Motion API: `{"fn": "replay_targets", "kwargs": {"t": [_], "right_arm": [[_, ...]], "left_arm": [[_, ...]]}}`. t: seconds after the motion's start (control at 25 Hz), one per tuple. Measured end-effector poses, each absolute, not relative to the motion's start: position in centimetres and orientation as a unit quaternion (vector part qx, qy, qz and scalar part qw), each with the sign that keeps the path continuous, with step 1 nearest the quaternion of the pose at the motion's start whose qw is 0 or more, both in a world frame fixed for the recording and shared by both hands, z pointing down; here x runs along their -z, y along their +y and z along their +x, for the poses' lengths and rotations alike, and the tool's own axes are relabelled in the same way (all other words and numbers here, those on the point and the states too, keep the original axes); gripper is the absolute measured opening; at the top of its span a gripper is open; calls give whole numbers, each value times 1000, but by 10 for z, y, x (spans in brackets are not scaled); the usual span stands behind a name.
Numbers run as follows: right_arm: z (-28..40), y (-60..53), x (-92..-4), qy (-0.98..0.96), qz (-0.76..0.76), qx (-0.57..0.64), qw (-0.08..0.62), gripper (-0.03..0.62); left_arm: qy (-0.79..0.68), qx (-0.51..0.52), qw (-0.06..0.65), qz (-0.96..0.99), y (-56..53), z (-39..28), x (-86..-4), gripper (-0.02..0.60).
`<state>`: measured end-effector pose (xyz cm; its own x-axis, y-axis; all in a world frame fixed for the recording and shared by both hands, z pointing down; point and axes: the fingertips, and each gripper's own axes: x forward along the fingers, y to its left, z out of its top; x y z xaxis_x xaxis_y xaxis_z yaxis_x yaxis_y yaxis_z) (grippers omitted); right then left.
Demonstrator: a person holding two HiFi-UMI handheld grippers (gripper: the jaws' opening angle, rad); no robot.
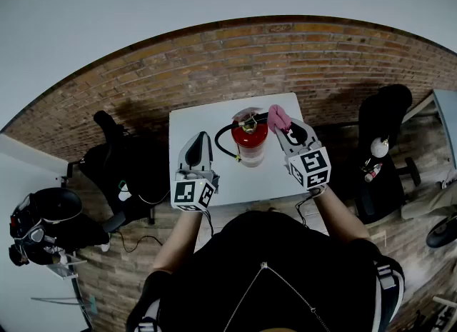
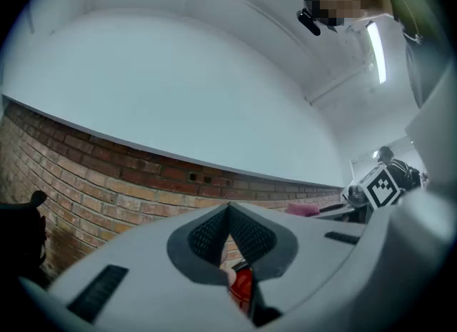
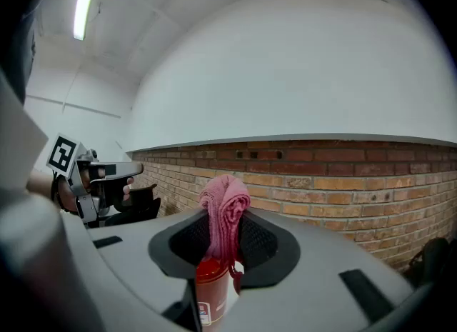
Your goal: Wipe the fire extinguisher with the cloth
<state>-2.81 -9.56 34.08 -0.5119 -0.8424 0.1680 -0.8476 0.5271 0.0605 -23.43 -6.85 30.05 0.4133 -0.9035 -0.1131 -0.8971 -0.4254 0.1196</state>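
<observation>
**Pink cloth pinched over a red fire extinguisher on a white worktop**

Nearest, the person's arms reach forward with a hand-held gripper in each hand. The left hand-held gripper (image 1: 203, 138) has its jaws pressed together on nothing and sits just left of the fire extinguisher (image 1: 250, 143). The right hand-held gripper (image 1: 284, 130) pinches a bunched pink cloth (image 1: 278, 117), which hangs down between its jaws just beside the extinguisher's top. Whether the cloth touches the extinguisher cannot be told. The extinguisher stands upright between the two grippers, near the middle of the worktop (image 1: 191, 120), with its black hose (image 1: 223, 143) looping out on its left. Beyond the worktop runs a brick wall (image 3: 343, 180).
</observation>
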Motion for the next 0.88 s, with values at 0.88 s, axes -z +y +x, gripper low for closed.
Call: {"fn": "replay_targets", "kwargs": {"t": [0.88], "right_arm": [[-52, -65, -364, -849, 512, -44, 126, 110]], "left_arm": [[-494, 87, 47, 864, -56, -255, -322, 11]]}}
